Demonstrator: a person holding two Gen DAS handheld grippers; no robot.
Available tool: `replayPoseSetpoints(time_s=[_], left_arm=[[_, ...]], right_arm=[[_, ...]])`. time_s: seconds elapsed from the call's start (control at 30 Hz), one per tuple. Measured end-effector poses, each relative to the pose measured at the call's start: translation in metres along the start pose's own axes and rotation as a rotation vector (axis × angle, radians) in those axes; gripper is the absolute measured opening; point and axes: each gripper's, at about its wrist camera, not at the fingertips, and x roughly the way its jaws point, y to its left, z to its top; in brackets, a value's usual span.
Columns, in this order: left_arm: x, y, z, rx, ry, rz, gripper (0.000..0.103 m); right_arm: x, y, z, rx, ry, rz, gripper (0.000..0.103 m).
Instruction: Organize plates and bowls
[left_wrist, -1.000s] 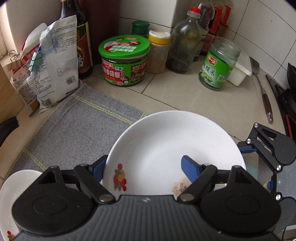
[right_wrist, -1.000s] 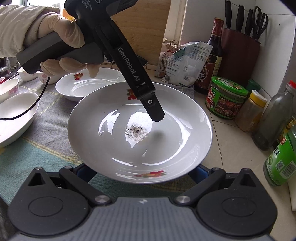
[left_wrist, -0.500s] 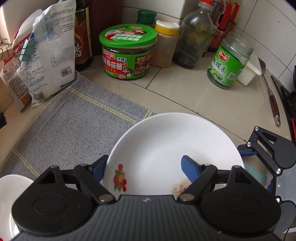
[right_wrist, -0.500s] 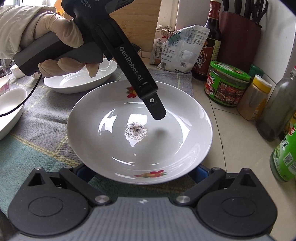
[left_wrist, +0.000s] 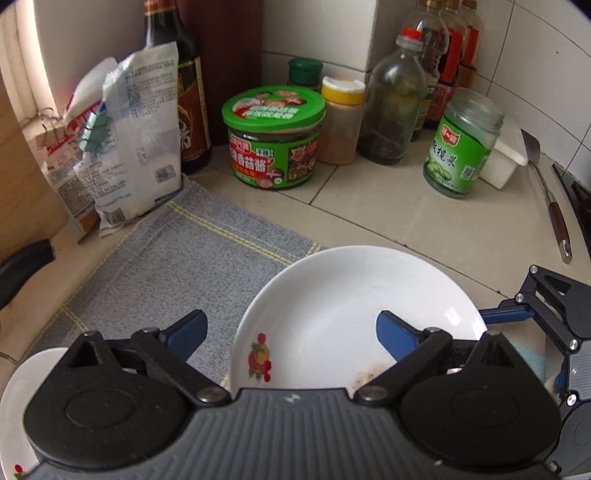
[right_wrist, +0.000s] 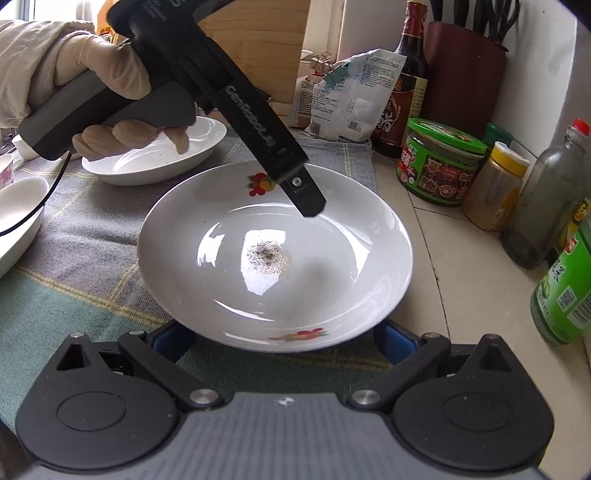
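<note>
Between opening left hand-held gripper (left_wrist: 290, 334) blades, plate (left_wrist: 354, 306) rim stands clear.

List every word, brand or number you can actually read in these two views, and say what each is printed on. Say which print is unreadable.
"GenRobot.AI", partly blurred: on the left gripper arm, seen in the right wrist view.
"香菇酱": on the green-lidded jar.
"橄榄菜": on the green-labelled glass jar.
White packet: dense print and a code square, too small to read.
Dark sauce bottle: label too blurred to read.
Other bottles: labels unreadable.
</note>
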Motion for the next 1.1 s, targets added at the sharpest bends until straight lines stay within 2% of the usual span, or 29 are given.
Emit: replayPoseSetpoints(time_s=[0.1, 0.3, 0.33, 0.47, 0.57, 0.83, 0.97, 1.1], left_arm=[[-0.029, -0.005, -0.005, -0.001, -0.072, 0.062, 0.098], [-0.102, -0.021, -0.023, -0.037, -0.230, 0.208, 0.102], [-0.113, -0.023, -0.027, -0.053, -0.254, 0.223, 0.102], [-0.148, -0.029, -0.049, -0.166, -0.311, 0.264, 0.102], [-0.162, -0.034, -0.071, -0.241, -0.331, 0.332, 0.102], [-0.187, -0.043, -0.131, -0.370, -0.307, 0.537, 0.102], [-0.196, -0.044, -0.151, -0.425, -0.282, 0.562, 0.102], [-0.203, -0.044, -0.165, -0.438, -0.256, 0.566, 0.102]], right_arm=[[-0.016, 0.001, -0.007, 0.064, -0.007, -0.052, 0.103], [-0.050, 0.010, -0.010, 0.164, -0.070, -0.257, 0.103], [-0.055, 0.010, -0.009, 0.177, -0.078, -0.269, 0.103], [-0.073, 0.013, -0.001, 0.192, -0.120, -0.255, 0.103], [-0.077, 0.019, 0.005, 0.188, -0.142, -0.229, 0.103], [-0.071, 0.039, 0.013, 0.150, -0.169, -0.131, 0.103], [-0.070, 0.055, 0.015, 0.092, -0.177, -0.093, 0.103], [-0.070, 0.072, 0.019, 0.054, -0.174, -0.071, 0.103]])
